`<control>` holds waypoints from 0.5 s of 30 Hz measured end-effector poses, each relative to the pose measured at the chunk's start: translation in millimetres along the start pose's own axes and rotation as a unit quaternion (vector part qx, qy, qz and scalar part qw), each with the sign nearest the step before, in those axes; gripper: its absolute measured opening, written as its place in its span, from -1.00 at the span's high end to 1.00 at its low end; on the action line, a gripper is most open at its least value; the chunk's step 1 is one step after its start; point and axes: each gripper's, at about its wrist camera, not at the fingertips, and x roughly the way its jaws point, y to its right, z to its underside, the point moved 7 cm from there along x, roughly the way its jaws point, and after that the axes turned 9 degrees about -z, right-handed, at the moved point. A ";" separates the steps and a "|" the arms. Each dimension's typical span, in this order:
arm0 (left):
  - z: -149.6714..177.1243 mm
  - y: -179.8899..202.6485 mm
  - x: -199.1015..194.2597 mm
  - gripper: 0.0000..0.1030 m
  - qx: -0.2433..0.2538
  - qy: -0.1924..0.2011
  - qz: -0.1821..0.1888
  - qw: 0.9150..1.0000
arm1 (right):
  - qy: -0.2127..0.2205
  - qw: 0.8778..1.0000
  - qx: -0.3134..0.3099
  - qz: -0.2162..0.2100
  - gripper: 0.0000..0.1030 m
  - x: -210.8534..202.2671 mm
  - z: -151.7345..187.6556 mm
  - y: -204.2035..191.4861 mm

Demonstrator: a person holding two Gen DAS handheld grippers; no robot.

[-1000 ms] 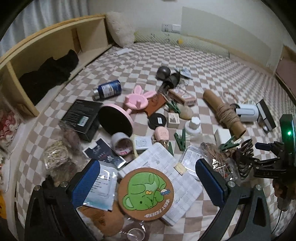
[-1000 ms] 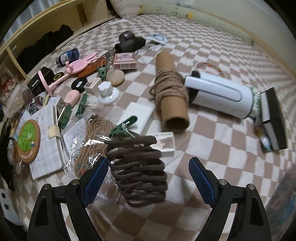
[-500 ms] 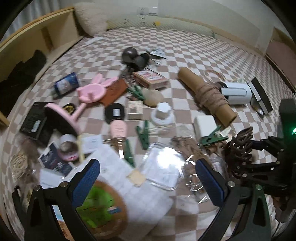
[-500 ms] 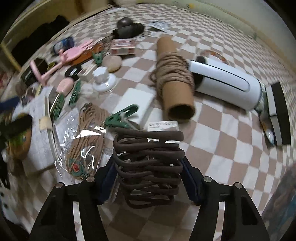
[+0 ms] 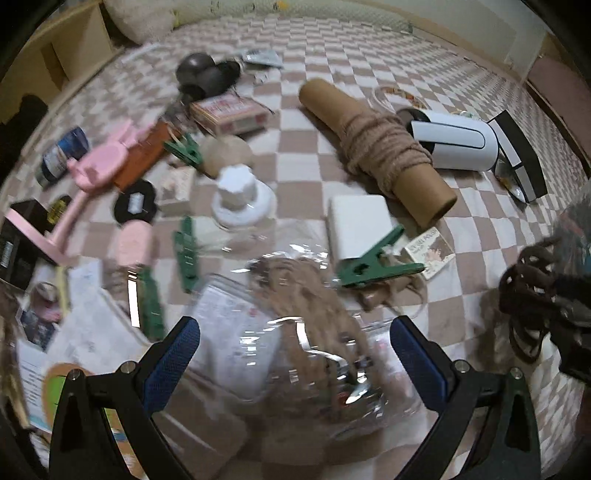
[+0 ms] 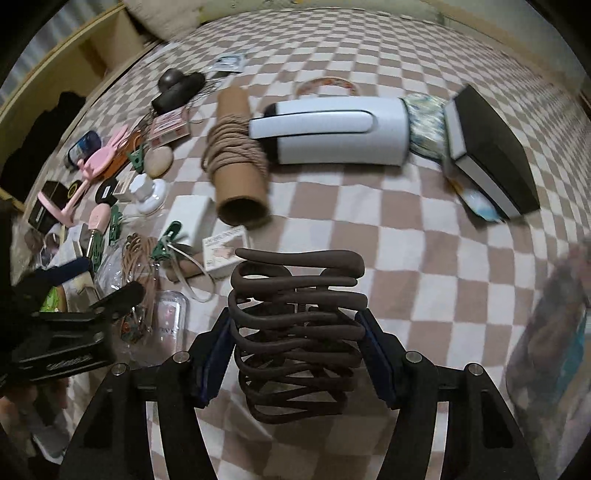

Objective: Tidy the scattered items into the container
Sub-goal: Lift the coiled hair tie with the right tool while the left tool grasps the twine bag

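Currently the right claw (image 6: 297, 354) pinches the brown hair clip (image 6: 295, 332) above the bed (image 6: 424, 236); the left claw (image 5: 293, 358), spread, hovers over a plastic bag (image 5: 295, 332). The springy clip could slip out.

This is a home, most likely a bedroom. The whole surface is a soft pink-and-white checked bedspread (image 6: 424, 229), rumpled like bedding, running back to a low wall. A fluffy cushion (image 5: 138, 16) lies at its far end, and a wooden shelf unit (image 6: 55, 88) stands along one side with dark clothing (image 6: 44, 129) in it. Scattered over the bedspread are small household odds and ends: a cardboard tube wound with twine (image 5: 376, 147), green clothes pegs (image 5: 373, 264), a pink bunny stand (image 5: 99, 166), a white appliance (image 6: 332, 131), a black box (image 6: 491, 151), a card box (image 5: 229, 112) and a round stone (image 5: 227, 155).
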 end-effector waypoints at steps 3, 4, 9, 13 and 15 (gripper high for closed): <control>0.4 6.9 7.1 -0.99 -0.003 -0.015 0.004 1.000 | -0.002 1.000 0.007 0.004 -0.27 -2.7 4.7 5.8; 0.6 9.2 9.5 -0.98 -0.004 -0.020 0.005 1.000 | -0.002 1.000 0.010 0.004 -0.27 -4.1 6.1 8.0; 1.2 20.6 21.1 -0.98 -0.010 -0.045 0.011 0.999 | -0.005 1.000 0.020 0.000 -0.27 -9.6 11.4 14.2; 0.3 14.5 20.6 -0.75 -0.017 -0.048 0.005 0.999 | 0.001 1.000 0.027 0.000 -0.27 -16.2 9.3 17.9; -0.5 9.9 19.6 -0.69 -0.027 -0.048 0.008 0.998 | 0.007 0.999 0.033 -0.004 -0.27 -21.3 7.4 19.5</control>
